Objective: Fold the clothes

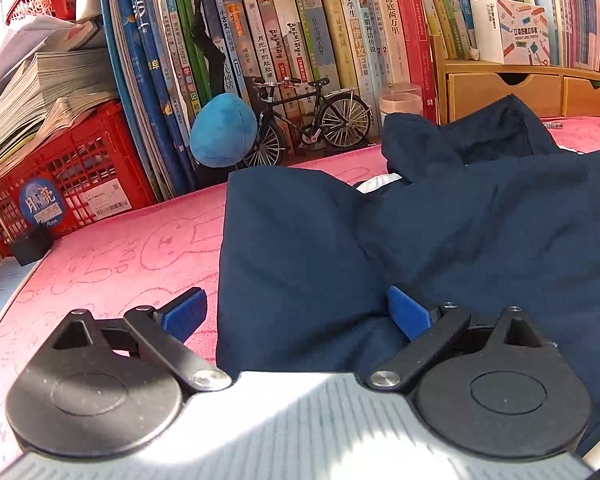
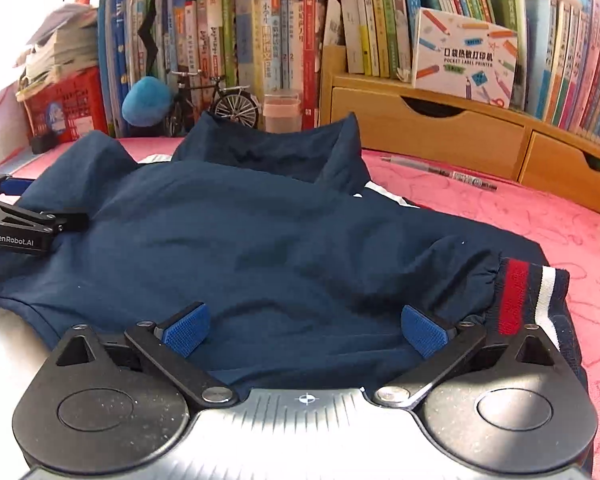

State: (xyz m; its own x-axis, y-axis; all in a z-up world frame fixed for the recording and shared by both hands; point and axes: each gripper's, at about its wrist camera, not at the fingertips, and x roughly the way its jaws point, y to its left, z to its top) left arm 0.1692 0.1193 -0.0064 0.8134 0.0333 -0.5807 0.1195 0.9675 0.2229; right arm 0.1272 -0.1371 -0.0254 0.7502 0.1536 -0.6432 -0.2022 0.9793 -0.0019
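A navy blue jacket [image 1: 440, 232] lies partly folded and rumpled on the pink cloth [image 1: 112, 264]. In the right wrist view the jacket [image 2: 240, 236] fills the middle, with a red, white and navy striped cuff [image 2: 528, 296] at the right. My left gripper [image 1: 298, 314] is open, its blue pads astride the jacket's left edge, low over it. My right gripper [image 2: 306, 330] is open just above the jacket's near edge, holding nothing. The left gripper's body also shows at the left of the right wrist view [image 2: 16, 228].
Rows of books [image 1: 320, 40] line the back. A red crate [image 1: 72, 172] with paper stacks stands at the left. A blue plush [image 1: 222, 130], a model bicycle [image 1: 312, 120] and a small jar [image 2: 282, 110] stand behind the jacket. Wooden drawers [image 2: 440, 132] and a pen [image 2: 444, 172] are at the right.
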